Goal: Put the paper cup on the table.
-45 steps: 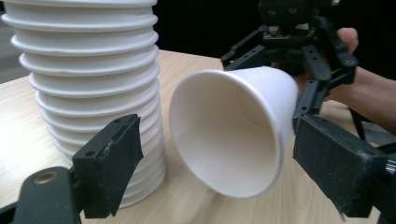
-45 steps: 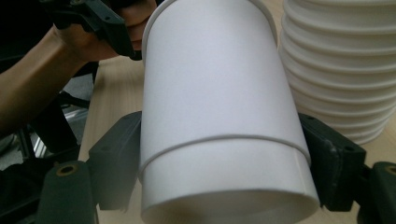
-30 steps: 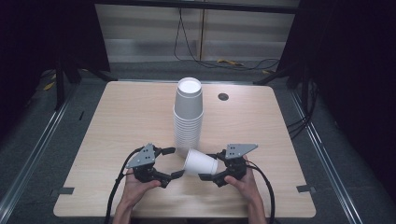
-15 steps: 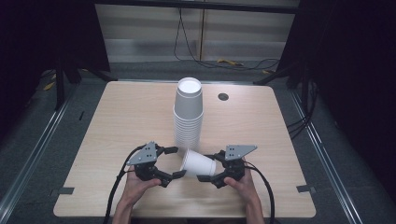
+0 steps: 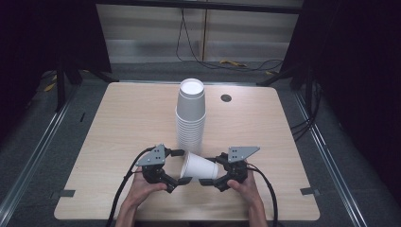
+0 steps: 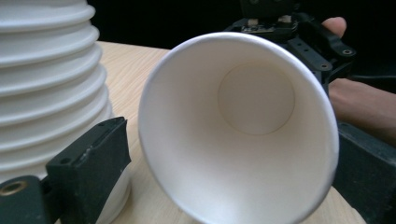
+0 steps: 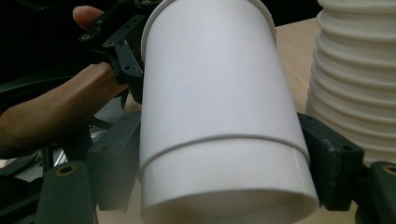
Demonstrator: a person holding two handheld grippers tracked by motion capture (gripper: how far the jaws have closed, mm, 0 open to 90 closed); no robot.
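The left gripper sits at the near edge of the table, its jaws spread on either side of the open mouth of a single paper cup — whether they touch the rim cannot be told. The cup lies on its side between the two tools, just in front of the tall cup stack. The right gripper pinches the cup's base end, jaws pressed against its wall. The thin paper could buckle if either tool squeezes hard, and a careless swing could knock the stack over — it stands right beside the jaws.
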